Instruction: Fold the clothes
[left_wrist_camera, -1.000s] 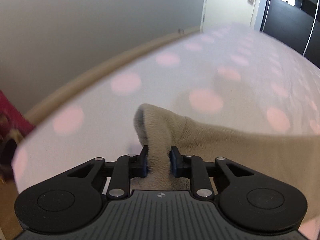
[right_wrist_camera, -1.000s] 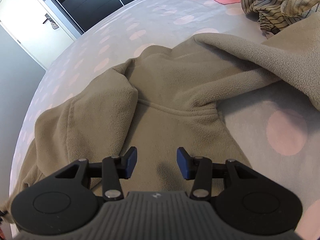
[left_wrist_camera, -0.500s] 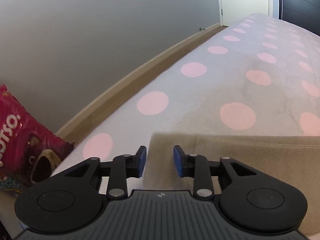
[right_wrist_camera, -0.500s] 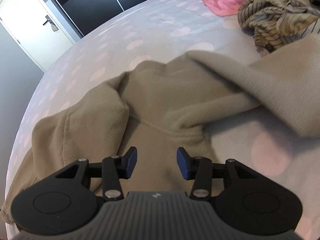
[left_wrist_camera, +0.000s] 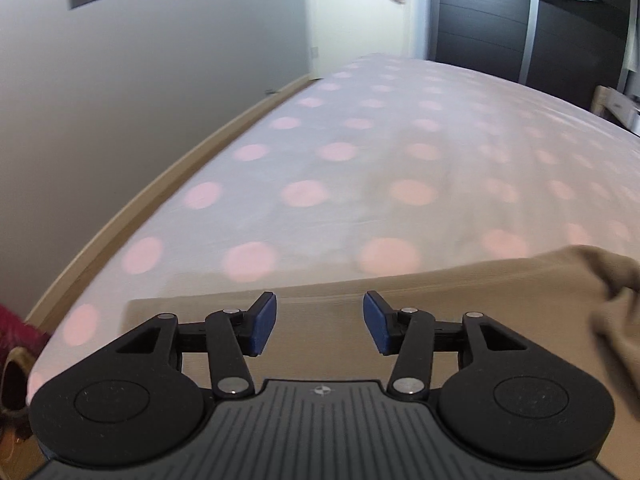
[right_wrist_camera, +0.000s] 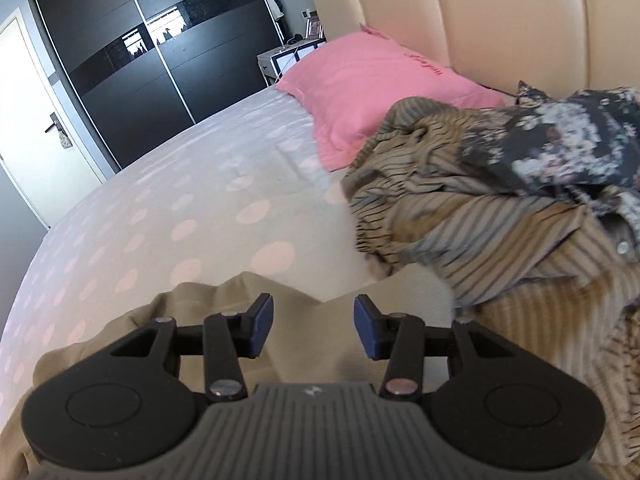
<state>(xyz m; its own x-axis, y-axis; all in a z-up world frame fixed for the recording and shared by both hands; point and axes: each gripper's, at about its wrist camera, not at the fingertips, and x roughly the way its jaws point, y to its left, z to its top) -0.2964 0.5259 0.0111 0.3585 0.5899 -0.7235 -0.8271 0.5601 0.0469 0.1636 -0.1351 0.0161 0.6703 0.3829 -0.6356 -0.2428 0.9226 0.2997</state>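
Fleece (left_wrist_camera: 460, 304), beige and soft, lies on the bed (left_wrist_camera: 360, 152) under both cameras. In the left wrist view its straight edge runs across the spotted sheet just ahead of the left gripper (left_wrist_camera: 319, 322), with a square corner at the left and a rumpled bunch at the right edge of the picture. The left gripper hangs above this cloth, its jaws opening; cloth shows through the gap, but the blue pads (left_wrist_camera: 262, 322) do not press on it and nothing is held.

The right gripper (right_wrist_camera: 314, 330) stands about half open over another part of the same fleece (right_wrist_camera: 224, 300), which here lies in loose folds at the near side of the bed (right_wrist_camera: 180, 184). Nothing sits between its pads (right_wrist_camera: 368, 332) except the view of the cloth below; they are apart from it.

Just to the right of the fleece, touching or overlapping it, is a heap of clothes: a striped shirt (right_wrist_camera: 460, 216) crumpled on top of a ribbed tan piece (right_wrist_camera: 552, 320), with a dark flowered garment (right_wrist_camera: 568, 148) at the far side. Behind the heap a pink pillow (right_wrist_camera: 380, 88) leans near the padded headboard (right_wrist_camera: 500, 20). Dark wardrobe doors (right_wrist_camera: 140, 52) and a white door (right_wrist_camera: 36, 96) stand beyond the foot of the bed. The pictures are somewhat blurred.
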